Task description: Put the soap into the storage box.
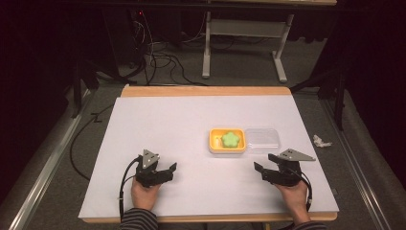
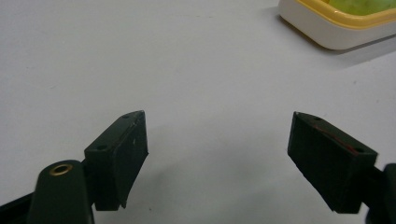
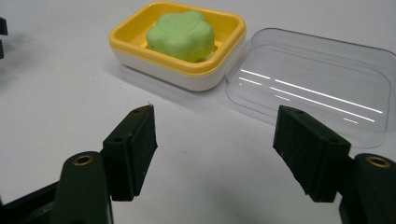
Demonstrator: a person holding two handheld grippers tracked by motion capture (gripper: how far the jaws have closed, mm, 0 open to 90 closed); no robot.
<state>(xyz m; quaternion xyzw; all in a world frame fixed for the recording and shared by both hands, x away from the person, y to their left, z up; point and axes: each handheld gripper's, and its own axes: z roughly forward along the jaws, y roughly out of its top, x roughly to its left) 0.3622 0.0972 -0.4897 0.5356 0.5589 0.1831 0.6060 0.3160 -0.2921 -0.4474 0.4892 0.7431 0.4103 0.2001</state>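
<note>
On the table: everything sat on a big white table top (image 1: 191, 120) with a wooden edge.
Floor behind: grey, with black cables (image 1: 163, 57) and the white legs of another table (image 1: 244, 43).
Clear lid: a see-through lid (image 3: 317, 79) lay flat on the table, touching the right side of the soap dish.
Soap dish: a yellow and white dish (image 3: 140, 51) sat right of the middle of the table, a bit ahead of the right gripper.
Soap: a green flower-shaped soap (image 3: 181, 35) lay inside the dish.
Left gripper: the left gripper (image 1: 165, 171) rested low on the table near the front edge, held by the left hand (image 1: 143, 194). Its two black jaws were wide apart with nothing between them.
Right gripper: the right gripper (image 1: 265, 165) rested near the front right, held by the right hand (image 1: 293, 194). Its jaws were wide apart too and held nothing. They pointed toward the dish and lid.
Paper scrap: a small crumpled white bit (image 1: 321, 141) lay on the floor, off the table's right side.
</note>
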